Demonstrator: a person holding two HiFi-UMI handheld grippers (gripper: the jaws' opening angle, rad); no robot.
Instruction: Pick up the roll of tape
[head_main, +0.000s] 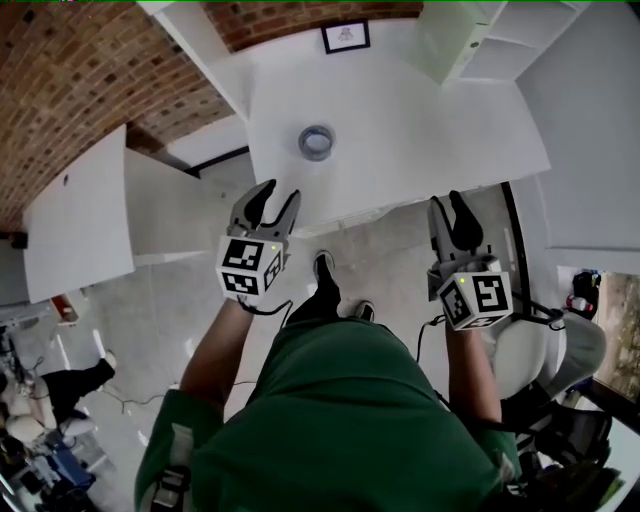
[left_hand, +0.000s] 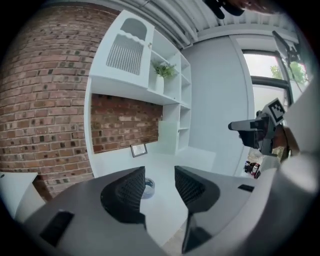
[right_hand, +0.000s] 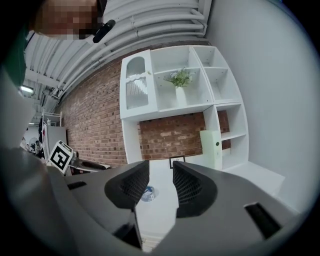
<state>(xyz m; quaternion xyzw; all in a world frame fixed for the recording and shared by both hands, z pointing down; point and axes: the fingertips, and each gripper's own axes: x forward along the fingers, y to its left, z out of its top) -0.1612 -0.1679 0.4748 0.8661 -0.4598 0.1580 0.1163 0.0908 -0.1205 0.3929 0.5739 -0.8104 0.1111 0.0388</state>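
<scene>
Lying flat ahead on the table, the roll of tape is nearer the left gripper than the right gripper; both gape empty.

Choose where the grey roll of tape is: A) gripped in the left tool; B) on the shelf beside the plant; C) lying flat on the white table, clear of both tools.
C: the grey roll of tape lies flat on the white table; the left tool and right tool are open, short of it.
</scene>
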